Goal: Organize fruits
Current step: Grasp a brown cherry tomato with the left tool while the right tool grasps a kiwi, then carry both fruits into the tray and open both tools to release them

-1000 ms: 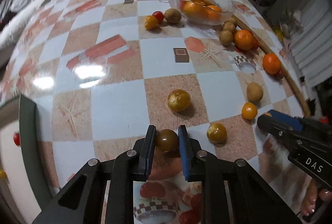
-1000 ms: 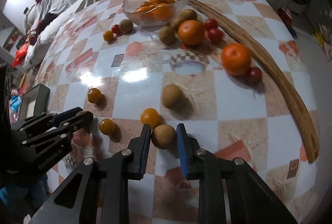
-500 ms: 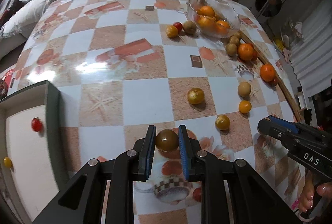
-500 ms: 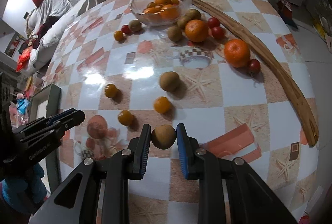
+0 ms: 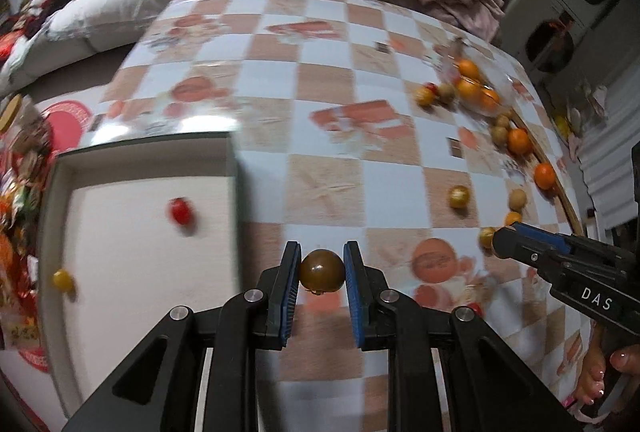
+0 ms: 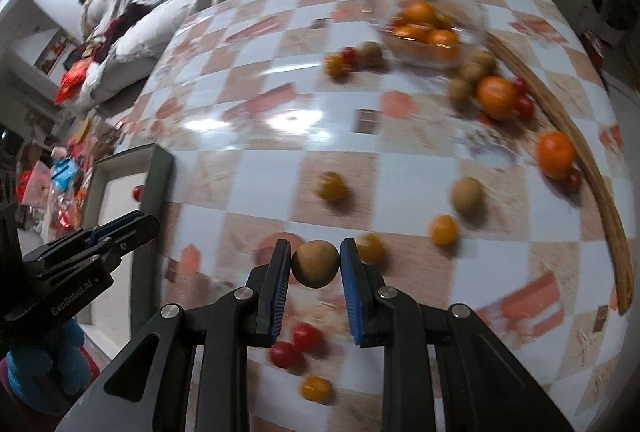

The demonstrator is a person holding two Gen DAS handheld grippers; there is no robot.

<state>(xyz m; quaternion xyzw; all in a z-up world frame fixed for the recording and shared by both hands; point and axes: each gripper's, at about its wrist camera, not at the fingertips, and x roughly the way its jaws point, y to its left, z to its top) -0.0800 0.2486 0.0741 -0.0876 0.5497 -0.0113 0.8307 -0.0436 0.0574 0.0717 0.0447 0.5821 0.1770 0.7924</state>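
My left gripper (image 5: 322,272) is shut on a dark brownish-yellow tomato (image 5: 322,270), held above the table just right of a white tray (image 5: 144,171). The tray holds a red tomato (image 5: 180,211) and a small yellow tomato (image 5: 63,280). My right gripper (image 6: 315,264) is shut on a brown round kiwi-like fruit (image 6: 315,264), held above the table. The left gripper also shows at the left of the right wrist view (image 6: 132,228), and the right gripper at the right of the left wrist view (image 5: 504,244).
A glass bowl (image 6: 472,15) of oranges stands at the far side. Oranges (image 6: 496,97), kiwis (image 6: 466,191), yellow tomatoes (image 6: 331,187) and red tomatoes (image 6: 308,336) lie scattered on the checkered table (image 6: 256,151). A wooden strip (image 6: 600,191) runs along the right edge.
Both grippers have lifted and swung left with their fruit. The white tray has come into full view under the left gripper's left side. The view is motion-blurred.
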